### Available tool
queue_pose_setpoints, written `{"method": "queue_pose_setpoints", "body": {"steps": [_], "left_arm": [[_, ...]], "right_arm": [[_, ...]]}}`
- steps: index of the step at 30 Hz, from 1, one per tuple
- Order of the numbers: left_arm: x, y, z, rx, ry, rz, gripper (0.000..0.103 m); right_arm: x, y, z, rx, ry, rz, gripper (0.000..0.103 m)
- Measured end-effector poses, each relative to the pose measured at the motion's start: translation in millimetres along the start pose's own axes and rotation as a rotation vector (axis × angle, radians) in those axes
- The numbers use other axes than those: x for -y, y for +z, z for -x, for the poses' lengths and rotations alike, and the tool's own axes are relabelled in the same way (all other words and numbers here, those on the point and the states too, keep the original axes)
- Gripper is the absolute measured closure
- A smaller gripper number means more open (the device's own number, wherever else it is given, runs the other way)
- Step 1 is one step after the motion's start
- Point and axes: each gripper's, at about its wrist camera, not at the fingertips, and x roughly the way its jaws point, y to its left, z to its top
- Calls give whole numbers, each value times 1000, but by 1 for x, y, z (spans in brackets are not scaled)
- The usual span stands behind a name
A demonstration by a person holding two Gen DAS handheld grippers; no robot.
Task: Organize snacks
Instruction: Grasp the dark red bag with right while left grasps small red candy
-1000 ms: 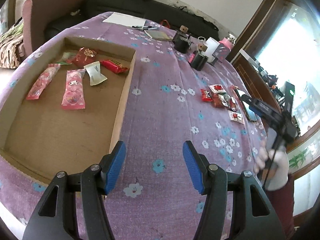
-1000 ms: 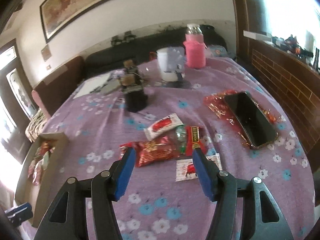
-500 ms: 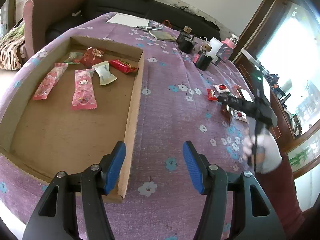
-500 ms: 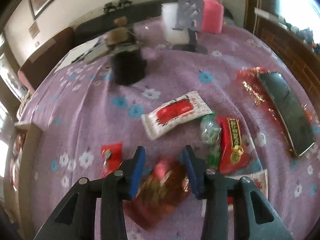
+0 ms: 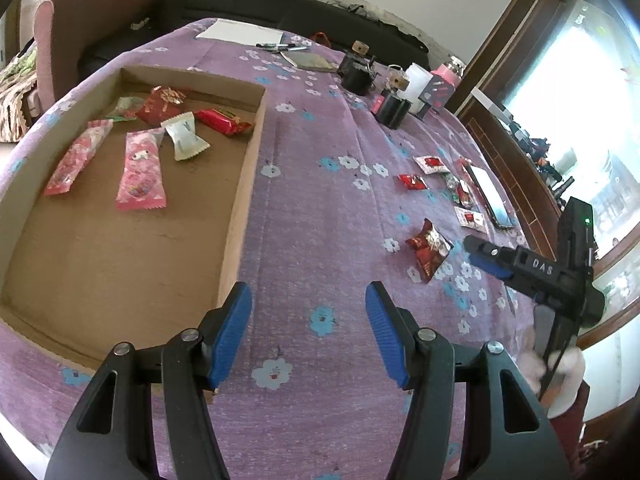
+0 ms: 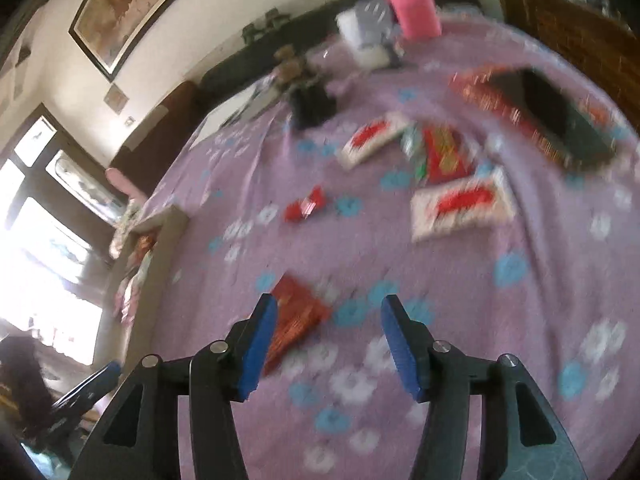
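A table covered by a purple flowered cloth carries a shallow cardboard tray at its left. Right of the tray lie a red foil snack, smaller red and white packets and a phone; beyond it, paper, pens and black pots.

Black claw, ribbed blue pads
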Motion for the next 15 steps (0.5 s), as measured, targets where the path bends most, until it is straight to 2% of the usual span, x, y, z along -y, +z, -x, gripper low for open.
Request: {"method": "queue_pose_setpoints", "body": {"steps": [4,8,9,10,11,15], "left_arm": [[11,-1,1,-1,0,-36,45],[18,2,5,4,21,-82,45],[19,5,4,2,25,-89,45],[20,7,4,-3,28,-92,45],[21,11,2,-9,28,-94,45],[36,30,-6,-16,23,-127,45]], "right_arm": [[-27,-2,-27,-55,-14,40,46],[-51,1,-49,-37,-145,124,46],[-56,2,-52,-32,-174,152,49],[-59,1,-53,-29,-199,177,59],[-59,2,-54,-30,-219,199,63],[-32,15,-42,19,-283,186,64]]}}
